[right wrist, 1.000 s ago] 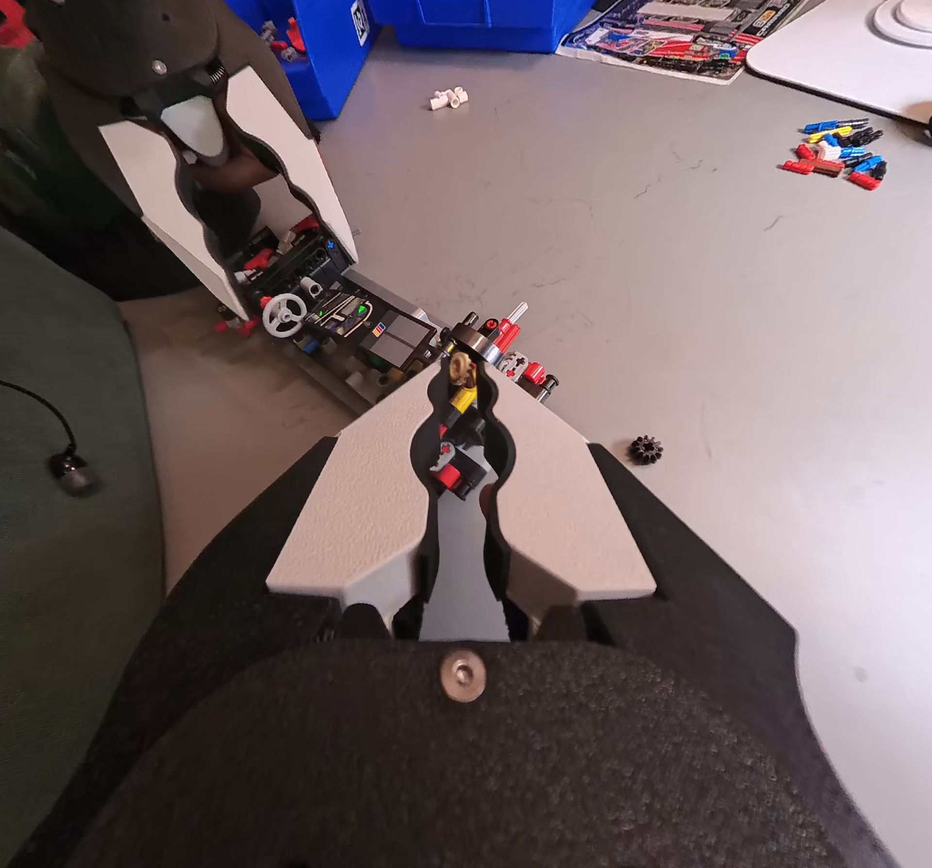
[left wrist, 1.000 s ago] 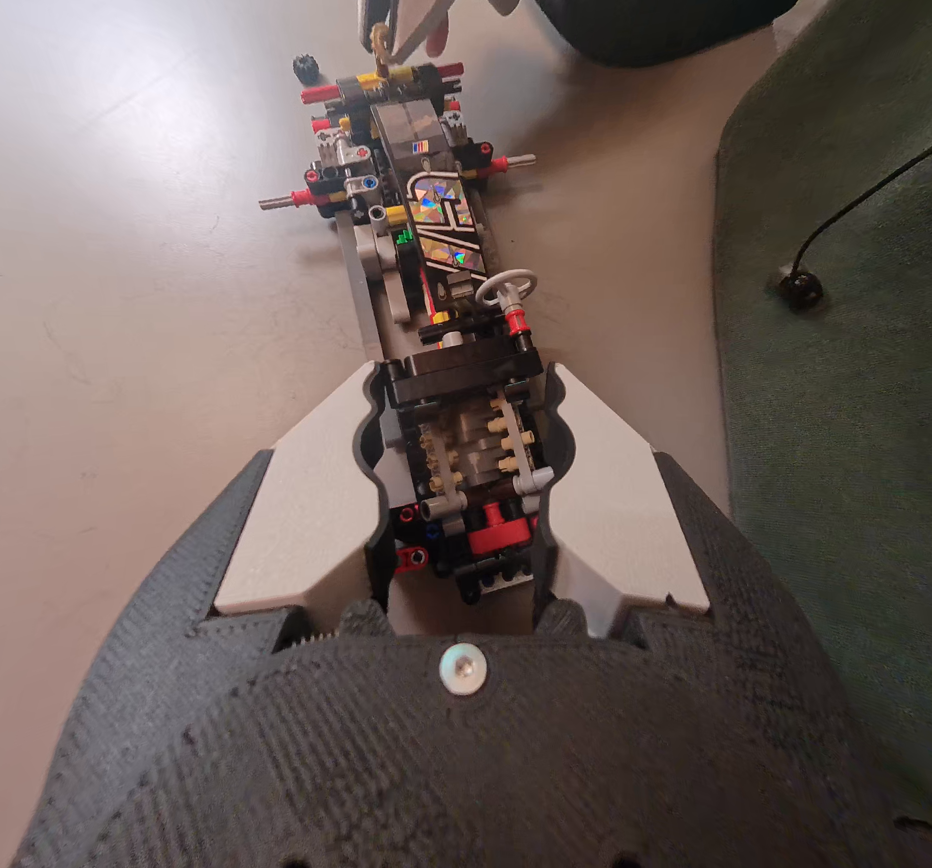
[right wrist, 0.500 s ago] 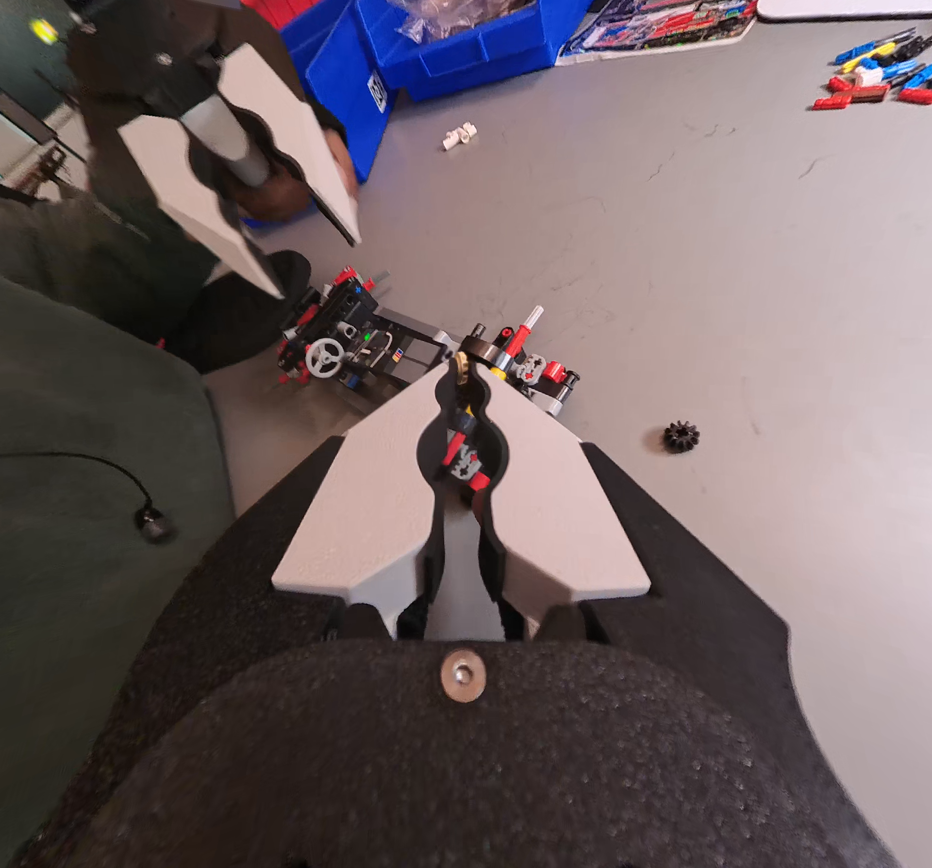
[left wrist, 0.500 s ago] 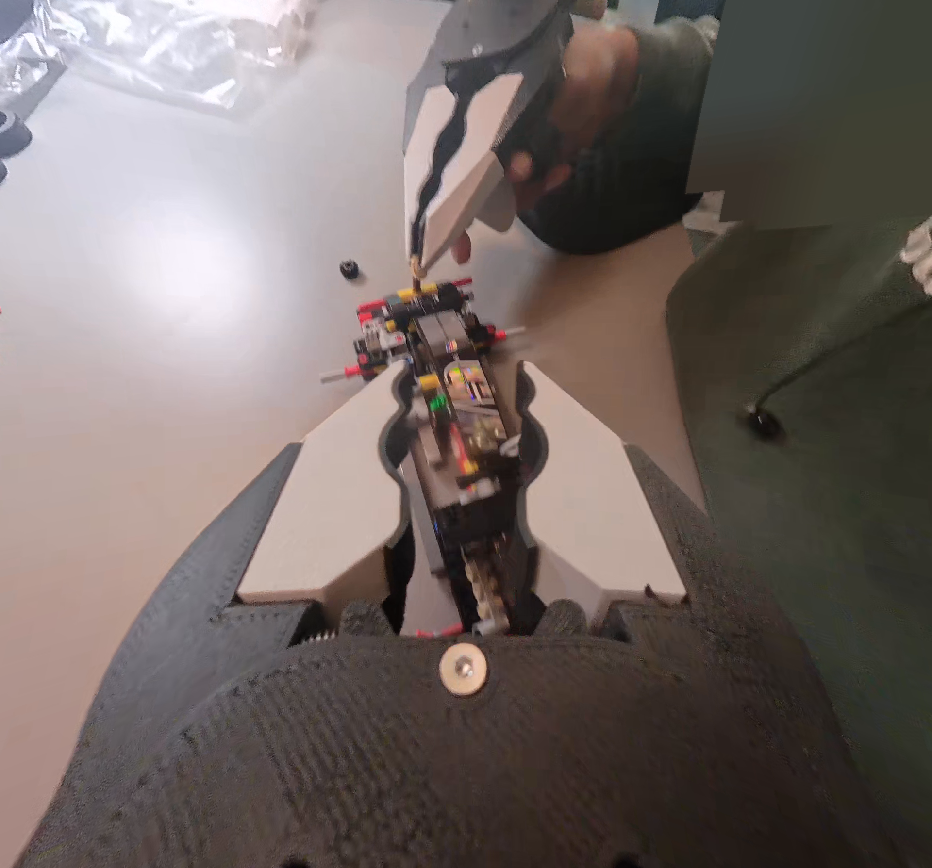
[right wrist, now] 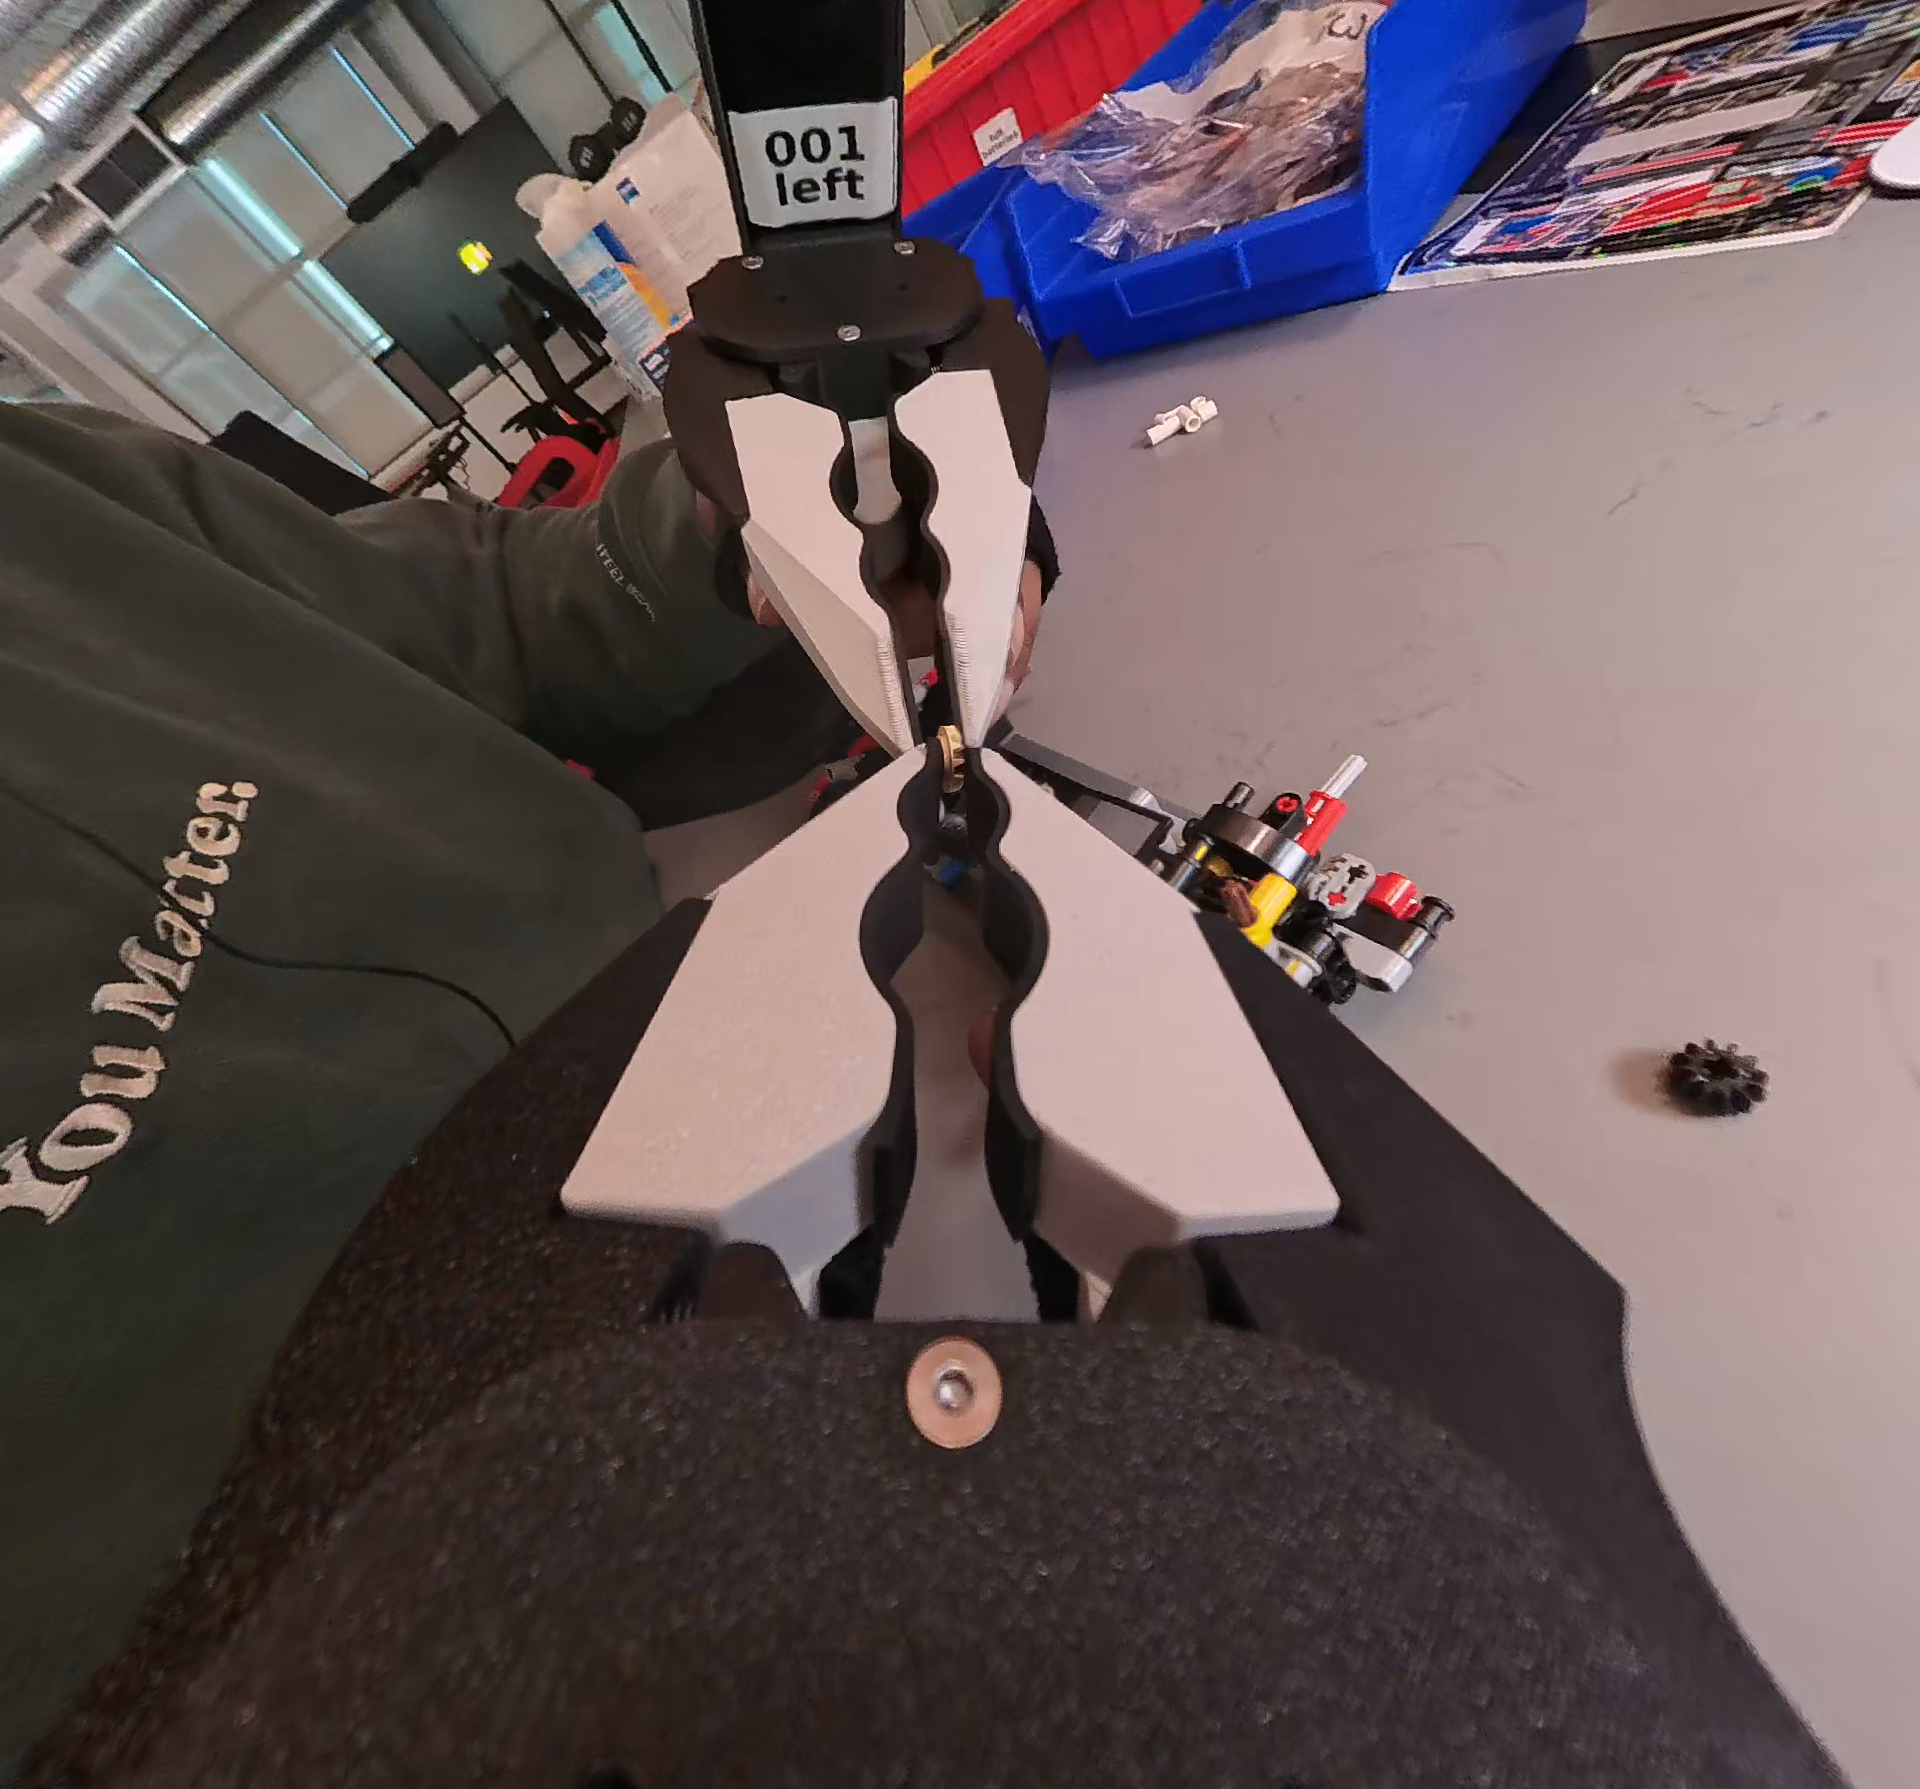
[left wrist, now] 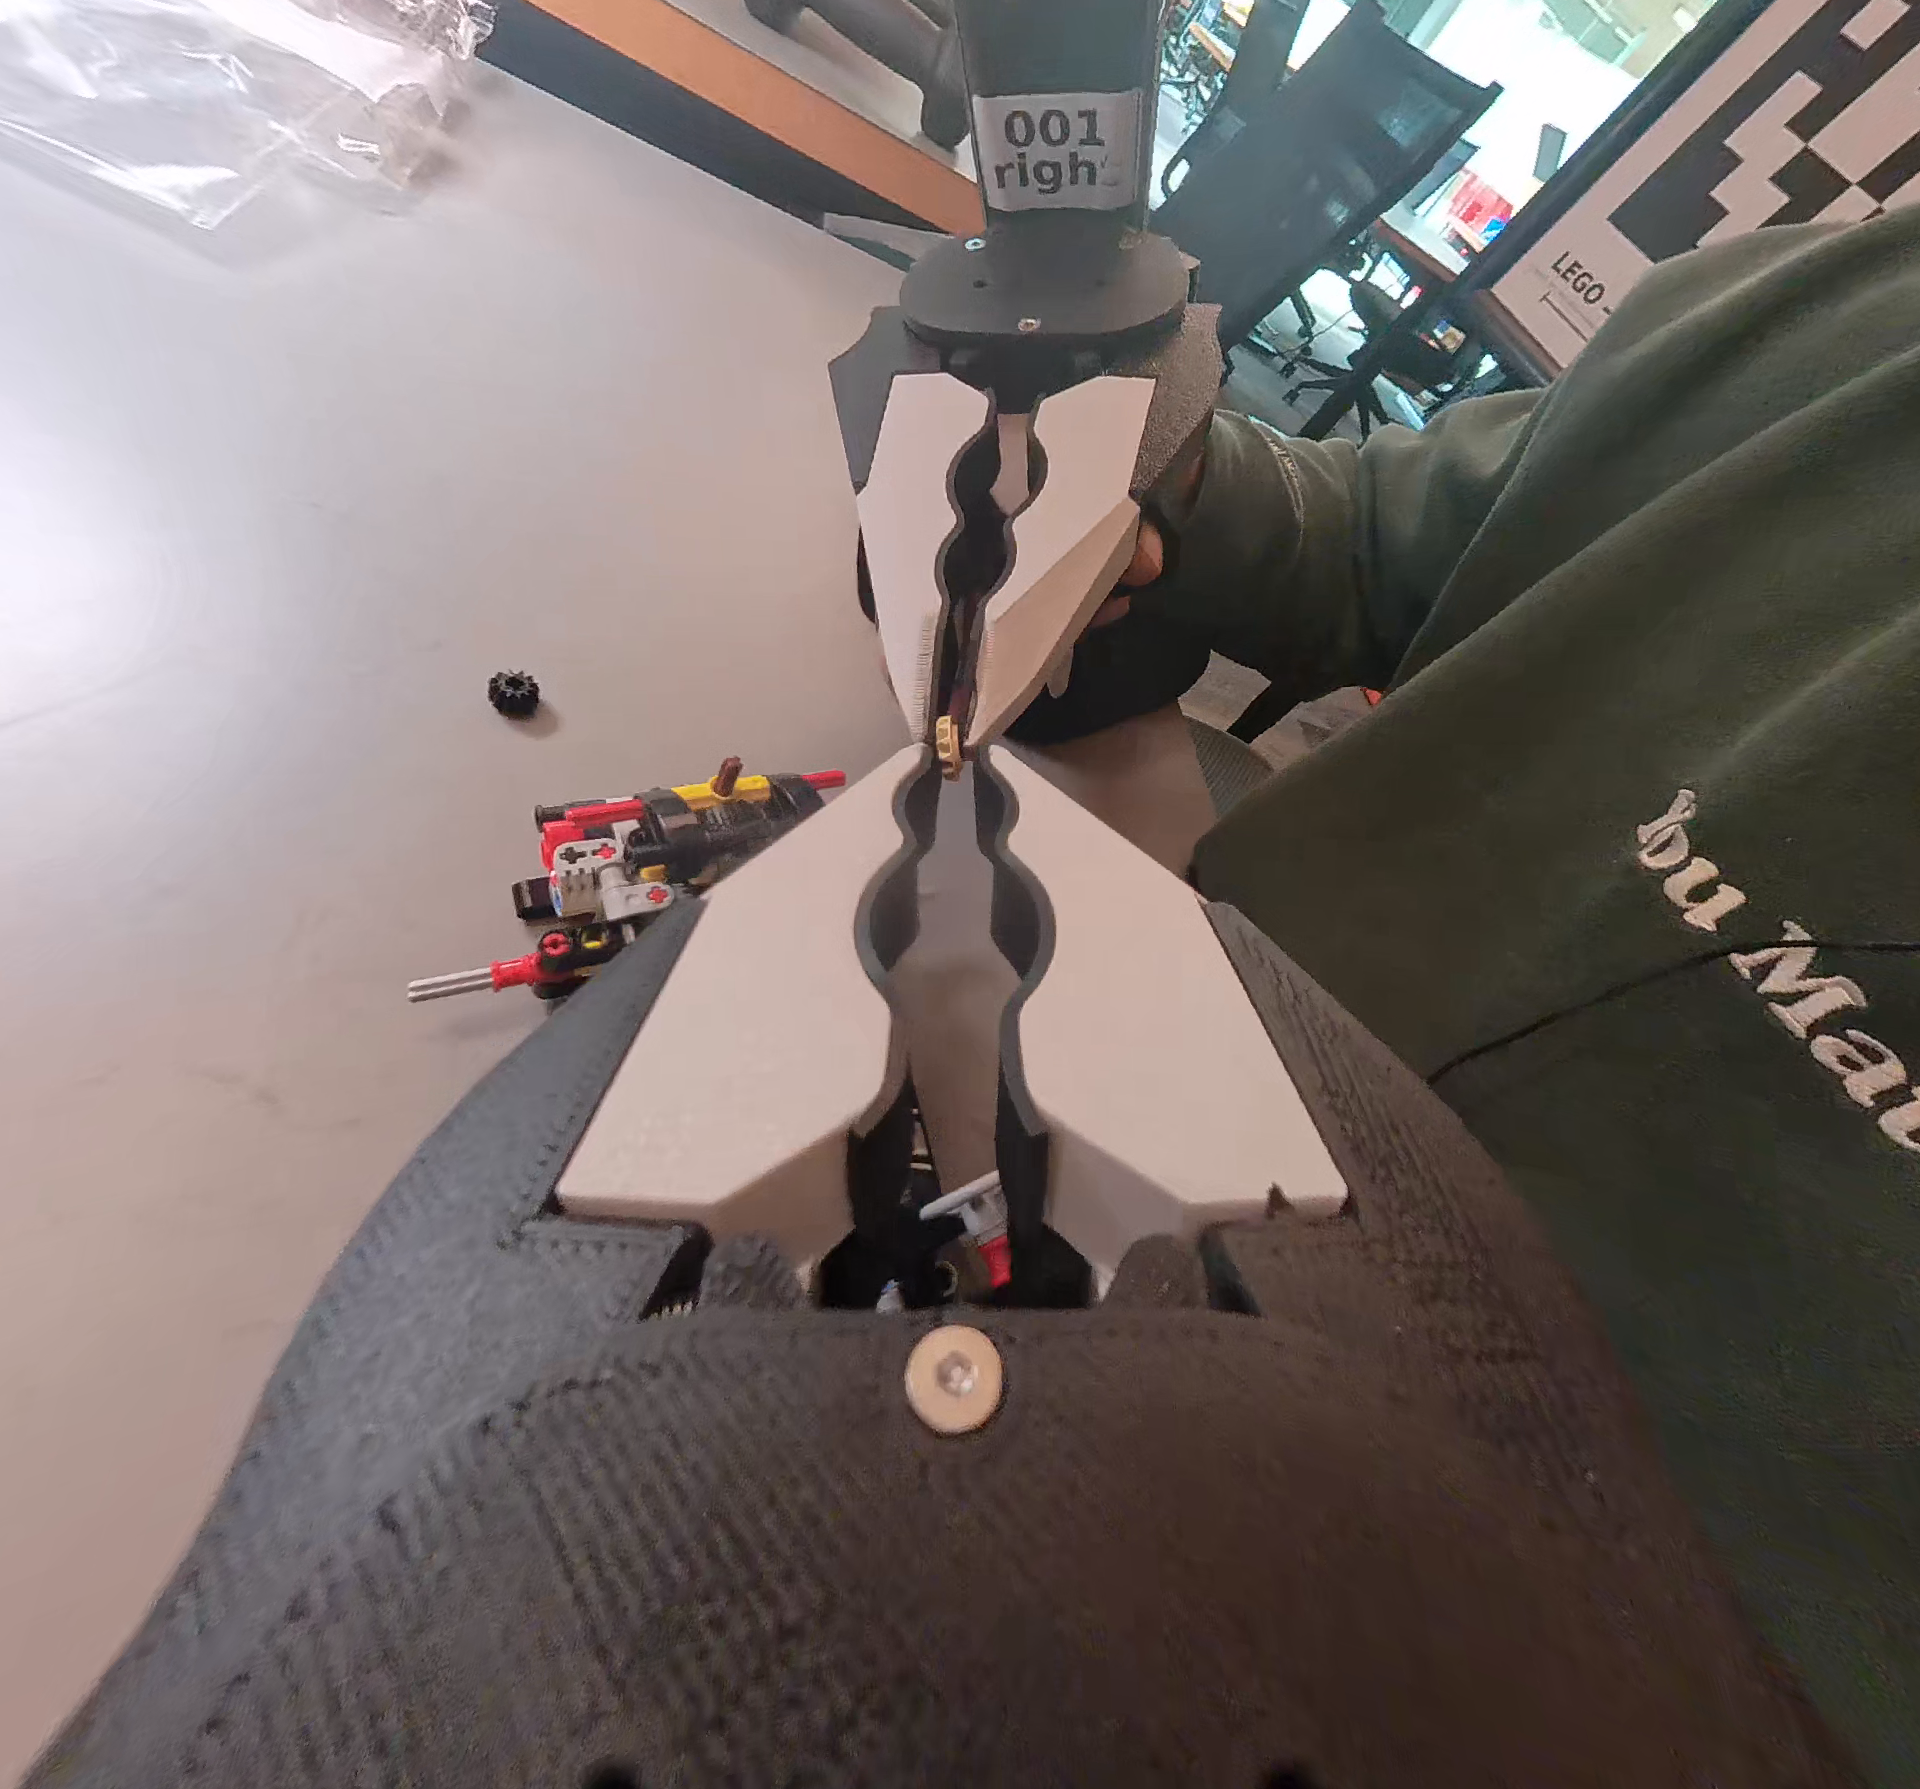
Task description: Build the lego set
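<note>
Up close, the left gripper (left wrist: 948,765) and right gripper (right wrist: 948,754) meet tip to tip above the grey table (right wrist: 1558,596), both nearly closed, pinching one small tan gear (right wrist: 947,748). Just beyond, the lego car (right wrist: 1299,877) lies on the table; farther off, a black gear (right wrist: 1716,1076) and blue bins (right wrist: 1351,212).

Left gripper (left wrist: 943,765) lets go of the long black lego car chassis (left wrist: 665,840), lifts off it, jaws narrowed; both grippers now raised tip-to-tip around the small tan gear piece (right wrist: 948,747), right gripper (right wrist: 948,752) lifted from chassis front.
</note>
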A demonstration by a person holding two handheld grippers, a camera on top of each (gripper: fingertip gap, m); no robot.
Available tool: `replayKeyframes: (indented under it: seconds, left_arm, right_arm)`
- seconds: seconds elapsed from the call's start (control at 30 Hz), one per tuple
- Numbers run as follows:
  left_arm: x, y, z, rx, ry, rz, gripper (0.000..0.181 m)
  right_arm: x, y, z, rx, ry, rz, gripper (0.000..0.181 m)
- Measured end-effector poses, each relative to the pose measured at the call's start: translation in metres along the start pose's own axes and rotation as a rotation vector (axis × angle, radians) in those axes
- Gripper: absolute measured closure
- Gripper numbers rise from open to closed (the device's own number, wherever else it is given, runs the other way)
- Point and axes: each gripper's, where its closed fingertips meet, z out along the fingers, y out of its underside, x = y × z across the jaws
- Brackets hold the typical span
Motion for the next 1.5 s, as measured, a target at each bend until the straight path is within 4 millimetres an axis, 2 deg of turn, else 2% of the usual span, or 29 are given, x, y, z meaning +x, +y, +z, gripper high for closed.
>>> replayKeyframes:
  seconds: [0.07,0.13,0.37,0.47,0.73,1.03,1.23,1.27,1.33,1.4,1.5]
  left_arm:
    - [0.002,0.0,-0.001,0.014,0.021,-0.03,0.179]
    - [0.004,0.0,-0.002,0.028,0.054,-0.099,0.179]
    - [0.004,-0.002,-0.003,0.09,0.18,-0.367,0.18]
    - [0.004,-0.003,-0.002,0.094,0.203,-0.419,0.18]
    - [0.001,-0.004,0.0,0.111,0.219,-0.471,0.18]
    - [-0.002,-0.007,0.003,0.138,0.251,-0.552,0.18]
    - [-0.006,-0.007,0.005,0.144,0.24,-0.547,0.18]
    - [-0.006,-0.009,0.003,0.147,0.234,-0.522,0.177]
    - [-0.003,-0.019,-0.006,0.167,0.226,-0.464,0.159]
    - [-0.007,-0.023,-0.015,0.159,0.142,-0.346,0.146]
    - [-0.019,-0.01,-0.026,0.05,-0.039,-0.133,0.13]
  right_arm:
    - [-0.004,-0.001,0.0,0.002,-0.013,-0.015,0.179]
    - [-0.005,-0.001,0.0,0.002,0.008,-0.103,0.178]
    - [-0.004,0.0,-0.005,-0.035,0.231,-0.702,0.159]
    - [-0.001,0.004,-0.001,-0.071,0.299,-0.843,0.159]
    - [-0.001,-0.002,-0.001,-0.05,0.349,-0.881,0.171]
    - [0.003,-0.005,-0.002,-0.049,0.401,-0.927,0.17]
    - [0.008,-0.003,-0.003,-0.055,0.384,-0.844,0.171]
    - [0.011,-0.004,-0.004,-0.053,0.379,-0.793,0.171]
    - [0.021,-0.003,-0.007,-0.068,0.376,-0.68,0.171]
    - [0.034,0.001,-0.01,-0.096,0.39,-0.577,0.171]
    - [0.047,0.011,-0.008,-0.143,0.387,-0.49,0.171]
